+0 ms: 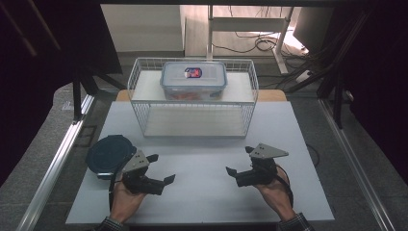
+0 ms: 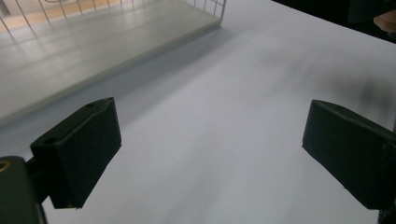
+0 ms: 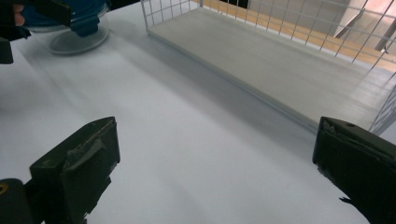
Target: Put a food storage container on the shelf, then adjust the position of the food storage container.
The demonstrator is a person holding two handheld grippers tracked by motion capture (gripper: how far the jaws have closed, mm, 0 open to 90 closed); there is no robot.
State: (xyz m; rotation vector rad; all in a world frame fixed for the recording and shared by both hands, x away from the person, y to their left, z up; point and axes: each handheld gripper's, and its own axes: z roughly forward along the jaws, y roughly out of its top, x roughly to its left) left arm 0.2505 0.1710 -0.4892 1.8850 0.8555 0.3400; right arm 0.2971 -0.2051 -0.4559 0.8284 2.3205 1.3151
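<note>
Nearest, two hand-held black two-jaw grippers sit low over the white rectangular tabletop. The left gripper, jaws spread wide with nothing between them, lies beside a round clear container with a dark blue lid at the table's left edge. The right gripper, jaws likewise wide apart and empty, points inward. Farther back stands a white two-tier wire rack; on its upper shelf rests a clear rectangular lidded plastic box bearing a red-and-blue label.

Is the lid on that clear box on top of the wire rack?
On. The clear box sits closed: its lid lies flat across the top, label up.
</note>
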